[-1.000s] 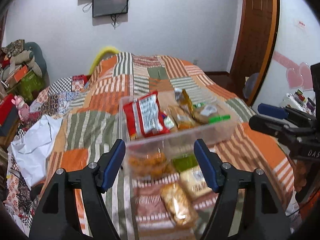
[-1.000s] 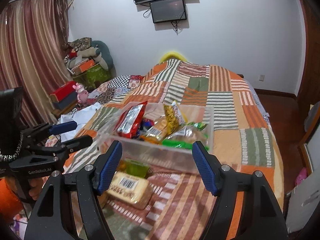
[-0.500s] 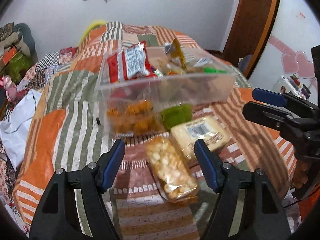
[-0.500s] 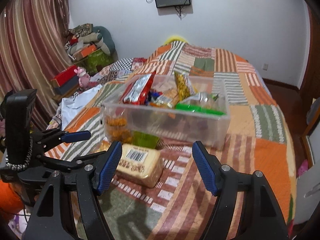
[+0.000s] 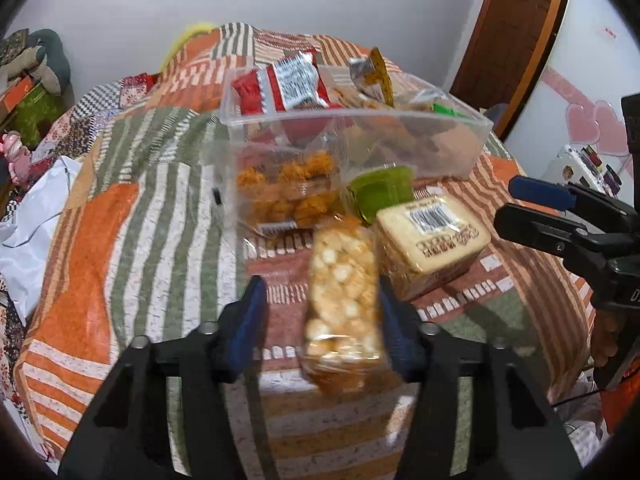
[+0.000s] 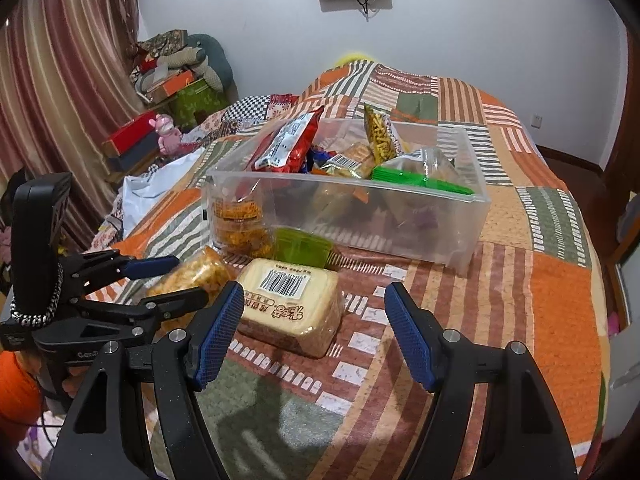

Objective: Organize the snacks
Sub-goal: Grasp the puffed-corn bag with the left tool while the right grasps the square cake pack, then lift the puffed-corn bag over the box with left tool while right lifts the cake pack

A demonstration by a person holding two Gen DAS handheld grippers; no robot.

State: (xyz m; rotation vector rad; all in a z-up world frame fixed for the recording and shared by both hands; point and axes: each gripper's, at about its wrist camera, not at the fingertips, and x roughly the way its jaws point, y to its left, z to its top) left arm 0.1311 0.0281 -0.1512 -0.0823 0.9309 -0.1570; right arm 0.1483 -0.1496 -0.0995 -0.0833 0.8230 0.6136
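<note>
- The left gripper (image 5: pixel 320 320) is closing around the clear bag of pale puffed snacks (image 5: pixel 344 304), which lies on the bed (image 5: pixel 132 216) lengthwise between the two blue pads. The right-side pad looks to be against the bag; the left-side pad still shows a gap, so this is not yet a firm hold.
- The right gripper (image 6: pixel 314 338) stands wide and holds nothing. The yellow wrapped block with a barcode (image 6: pixel 292 304) lies just ahead of it, nearer its left finger.
- The clear plastic bin (image 5: pixel 360 132), already heaped with packets, sits further ahead of both grippers. A tub of orange snacks (image 5: pixel 288 192) and a green cup (image 5: pixel 380 192) stand against its near wall.
- To do this well, I judge the squeeze should stay gentle: the puffs crush easily and the film is slippery.
- Grip near the bag's middle so it does not droop on the lift.
- Lift clear of the barcode block, which touches the bag's far right side, before carrying it over the bin's rim.
</note>
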